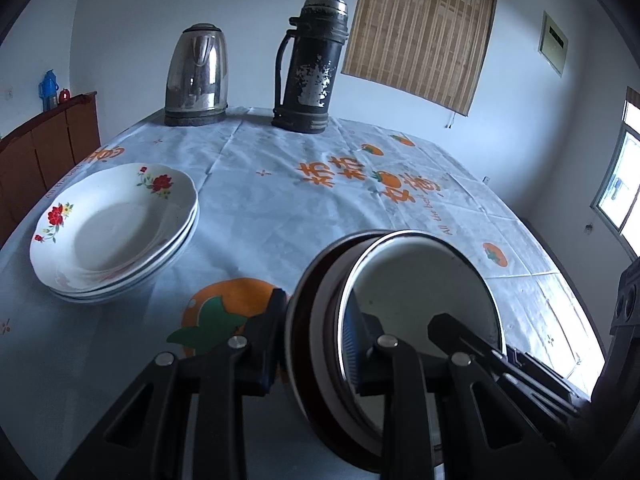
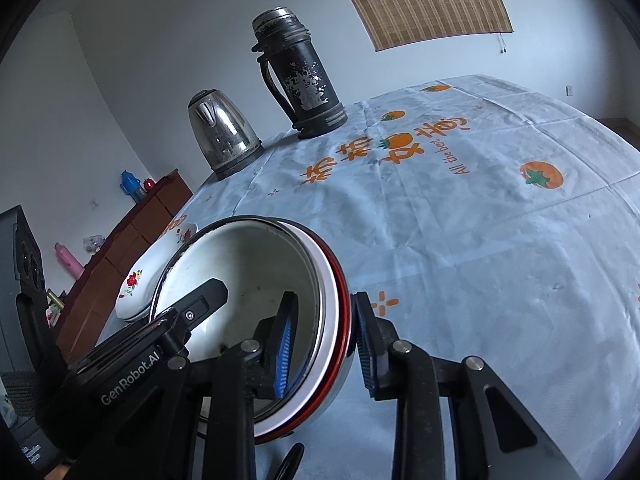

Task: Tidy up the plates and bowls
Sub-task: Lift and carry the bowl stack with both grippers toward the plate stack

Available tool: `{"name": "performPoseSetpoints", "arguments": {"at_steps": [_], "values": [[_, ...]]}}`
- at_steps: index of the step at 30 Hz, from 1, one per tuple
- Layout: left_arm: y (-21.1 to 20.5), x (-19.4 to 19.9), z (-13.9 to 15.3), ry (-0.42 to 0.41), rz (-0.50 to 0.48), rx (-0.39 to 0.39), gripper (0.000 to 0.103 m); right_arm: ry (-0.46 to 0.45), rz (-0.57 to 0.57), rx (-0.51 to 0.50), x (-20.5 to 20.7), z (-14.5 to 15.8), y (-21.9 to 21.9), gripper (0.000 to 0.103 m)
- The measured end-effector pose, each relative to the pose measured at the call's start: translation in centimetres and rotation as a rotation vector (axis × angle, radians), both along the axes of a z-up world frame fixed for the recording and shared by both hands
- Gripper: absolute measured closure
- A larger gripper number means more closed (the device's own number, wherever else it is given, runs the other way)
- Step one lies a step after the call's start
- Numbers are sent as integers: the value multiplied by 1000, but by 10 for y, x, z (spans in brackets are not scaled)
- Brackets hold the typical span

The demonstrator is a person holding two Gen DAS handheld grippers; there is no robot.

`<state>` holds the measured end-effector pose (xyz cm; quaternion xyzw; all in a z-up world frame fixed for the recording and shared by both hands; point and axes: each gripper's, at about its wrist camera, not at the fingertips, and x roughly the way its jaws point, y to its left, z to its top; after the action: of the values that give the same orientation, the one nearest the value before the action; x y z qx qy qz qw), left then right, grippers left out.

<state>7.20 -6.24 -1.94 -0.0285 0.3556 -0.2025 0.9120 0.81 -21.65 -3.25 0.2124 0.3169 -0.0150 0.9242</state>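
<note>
Both tongs, left (image 1: 320, 344) and right (image 2: 324, 344), pinched opposite rims of the stacked bowls (image 1: 416, 292); plates (image 1: 116, 228) lay at left of frame.

The tablecloth (image 2: 480, 240) has the small orange words "All the best" printed just beside its big orange signs, which are not English letters. Those big signs sit in front of the flask (image 2: 300, 80). The left gripper (image 2: 208, 300) has "GenRobot.AI" in white letters on its black body.
</note>
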Motion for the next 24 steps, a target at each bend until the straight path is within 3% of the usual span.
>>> {"name": "performPoseSetpoints", "arguments": {"at_steps": [24], "values": [[70, -12, 20, -49, 103, -11, 78, -47, 86, -12, -1, 25, 66, 72]]}}
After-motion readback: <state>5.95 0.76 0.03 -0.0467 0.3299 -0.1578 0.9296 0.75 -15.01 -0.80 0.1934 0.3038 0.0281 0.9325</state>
